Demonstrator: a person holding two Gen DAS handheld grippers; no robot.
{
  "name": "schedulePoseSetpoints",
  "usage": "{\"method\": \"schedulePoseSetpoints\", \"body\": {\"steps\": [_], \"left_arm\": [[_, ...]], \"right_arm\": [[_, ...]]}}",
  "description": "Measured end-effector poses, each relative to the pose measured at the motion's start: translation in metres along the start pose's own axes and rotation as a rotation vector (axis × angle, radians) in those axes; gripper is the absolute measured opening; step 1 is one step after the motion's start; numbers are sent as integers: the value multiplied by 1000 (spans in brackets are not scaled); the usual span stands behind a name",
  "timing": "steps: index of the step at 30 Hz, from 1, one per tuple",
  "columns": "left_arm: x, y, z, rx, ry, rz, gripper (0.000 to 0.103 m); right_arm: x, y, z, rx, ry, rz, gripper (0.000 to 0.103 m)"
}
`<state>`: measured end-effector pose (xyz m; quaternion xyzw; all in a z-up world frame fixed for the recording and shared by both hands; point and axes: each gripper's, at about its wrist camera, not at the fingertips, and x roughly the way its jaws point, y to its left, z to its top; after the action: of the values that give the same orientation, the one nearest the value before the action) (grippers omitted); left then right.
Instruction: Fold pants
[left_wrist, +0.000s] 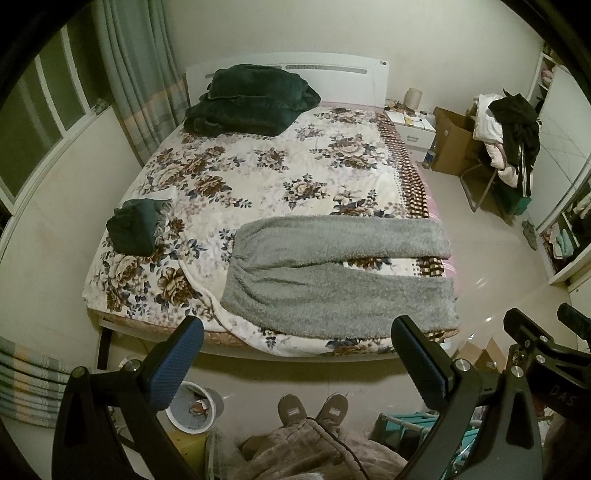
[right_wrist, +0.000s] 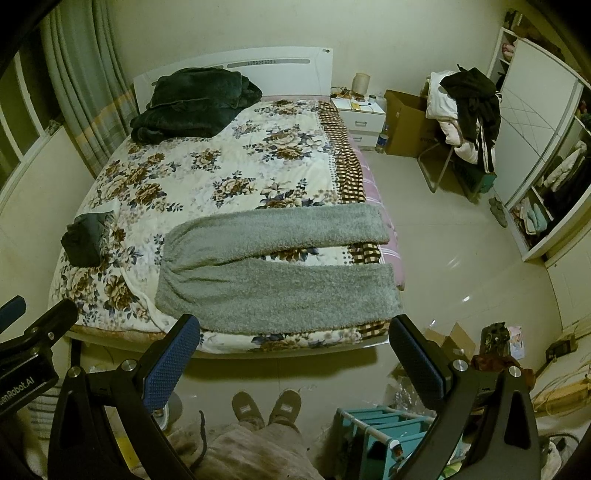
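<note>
Beyond both gaping jaws, the fleecy grey pants lie flat; soft, limp, light; pinch waistband and cuffs.

Pants lie across the bed's near end, folded bundle to their left.

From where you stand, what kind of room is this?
Almost certainly a home bedroom: a wide bed under a floral quilt, fluffy grey pants spread flat across its foot, a small white nightstand beside the headboard, and an open white wardrobe holding clothes.
</note>
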<state>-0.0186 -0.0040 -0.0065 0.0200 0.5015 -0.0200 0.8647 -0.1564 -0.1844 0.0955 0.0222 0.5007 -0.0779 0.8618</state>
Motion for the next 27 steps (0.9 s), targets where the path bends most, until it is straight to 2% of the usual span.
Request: {"method": "schedulePoseSetpoints", "body": {"steps": [11, 14, 20, 27], "left_arm": [[-13, -14, 20, 0, -3, -1, 103], [-12, -17, 29, -5, -30, 14, 103], [23, -16, 77, -32, -95, 49, 103], [105, -11, 116, -30, -50, 60, 103]], "right_arm": [[-4, 1, -2, 6, 0, -3, 103], [-6, 0, 6, 13, -3, -7, 103], [20, -2, 29, 53, -52, -66, 103], [100, -8, 75, 43, -57, -106, 103]]}}
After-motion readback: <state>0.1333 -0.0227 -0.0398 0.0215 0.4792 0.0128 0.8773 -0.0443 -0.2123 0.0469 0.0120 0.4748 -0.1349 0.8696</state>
